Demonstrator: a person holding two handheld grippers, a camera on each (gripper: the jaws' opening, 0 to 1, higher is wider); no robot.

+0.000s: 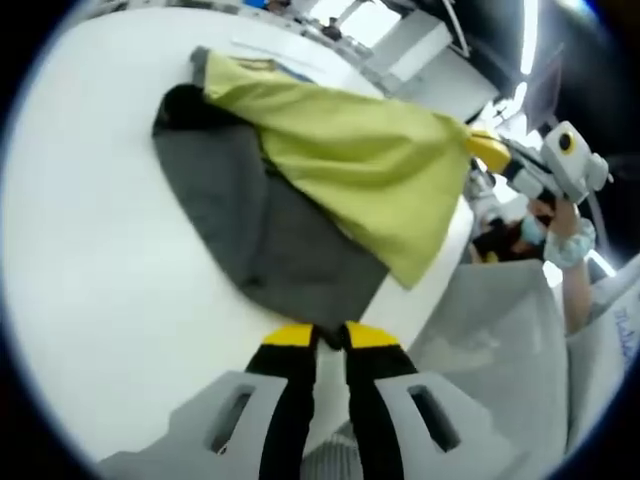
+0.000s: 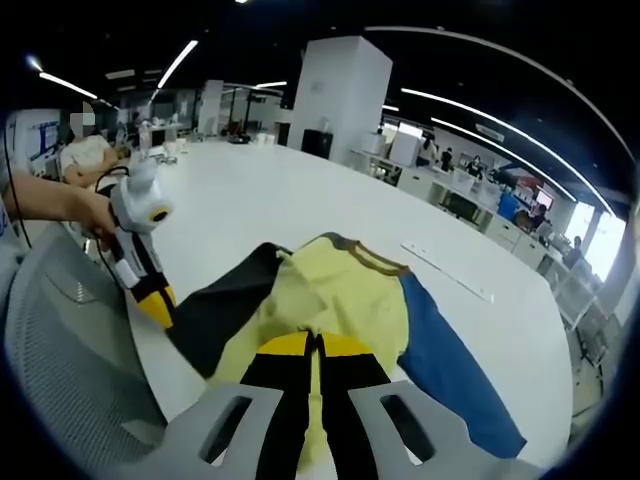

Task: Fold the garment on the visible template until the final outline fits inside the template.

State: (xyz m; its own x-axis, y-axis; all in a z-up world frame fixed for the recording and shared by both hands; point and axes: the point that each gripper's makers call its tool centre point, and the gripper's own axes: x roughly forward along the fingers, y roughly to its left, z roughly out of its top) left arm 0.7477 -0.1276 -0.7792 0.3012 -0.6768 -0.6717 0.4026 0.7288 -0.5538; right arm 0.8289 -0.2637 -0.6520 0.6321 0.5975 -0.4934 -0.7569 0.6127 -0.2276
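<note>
The garment lies on the white table [image 1: 90, 260], with a dark grey panel [image 1: 250, 220] flat and a yellow-green panel [image 1: 360, 160] lifted over it. My left gripper [image 1: 330, 335] is shut on the grey hem at the table's near edge. My right gripper [image 1: 488, 150], held by a hand, pinches the yellow-green panel's corner and holds it up. In the right gripper view, my right gripper [image 2: 315, 345] is shut on the yellow fabric [image 2: 330, 295]. A blue sleeve [image 2: 445, 370] trails to the right, and the left gripper [image 2: 155, 305] grips the dark corner [image 2: 215, 315].
A grey mesh chair [image 1: 490, 340] stands against the table edge, also seen as the chair [image 2: 60, 340] at lower left. A thin white strip [image 2: 445, 268] lies on the table beyond the garment. Desks and a seated person [image 2: 85, 155] are in the background.
</note>
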